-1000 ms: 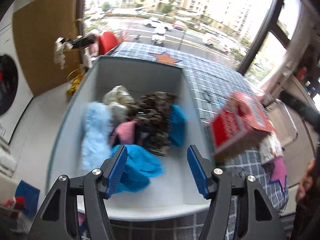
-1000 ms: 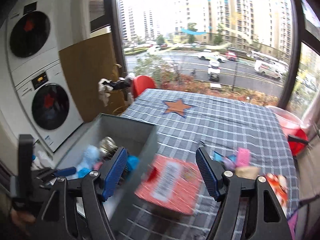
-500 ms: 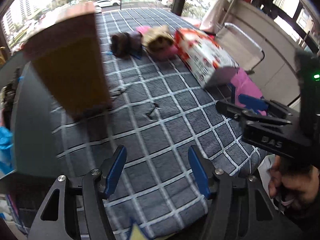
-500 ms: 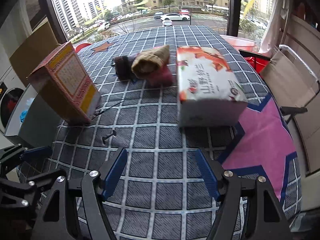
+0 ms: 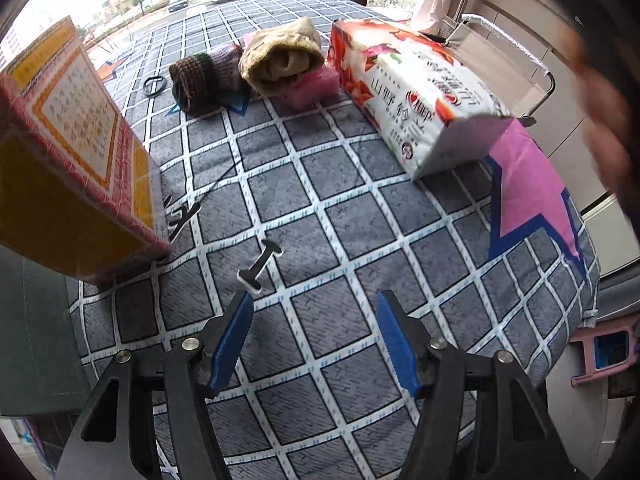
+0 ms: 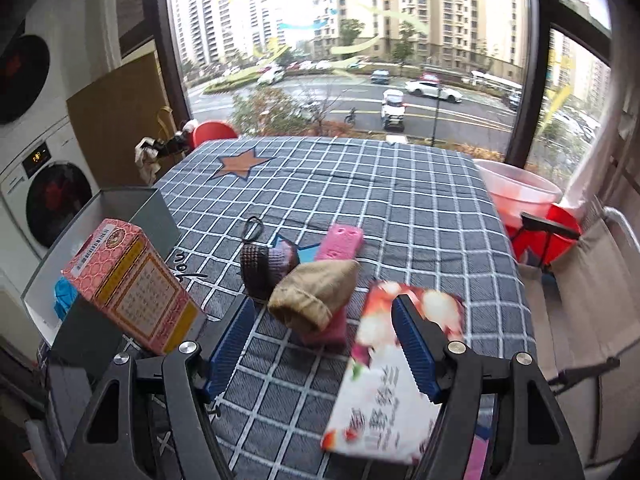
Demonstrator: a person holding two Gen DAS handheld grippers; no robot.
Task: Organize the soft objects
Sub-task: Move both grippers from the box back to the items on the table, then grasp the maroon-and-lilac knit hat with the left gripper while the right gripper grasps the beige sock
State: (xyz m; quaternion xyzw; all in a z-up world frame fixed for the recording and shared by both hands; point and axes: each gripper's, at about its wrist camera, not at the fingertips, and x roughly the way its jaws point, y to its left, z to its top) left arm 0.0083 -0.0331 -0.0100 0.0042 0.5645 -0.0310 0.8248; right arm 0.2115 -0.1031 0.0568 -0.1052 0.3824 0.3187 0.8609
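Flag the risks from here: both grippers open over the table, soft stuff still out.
The tan rolled cloth lies on the pink sponge, so a grab may drag both. The tissue pack sits partly under the right gripper and could get nudged. The tilted red-and-yellow box leans at the grey bin and might tip.

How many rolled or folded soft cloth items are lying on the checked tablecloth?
2. The dark knitted roll lies beside the black hair tie; the tan rolled cloth rests next to it, on top of the pink sponge. More may be hidden behind the boxes.
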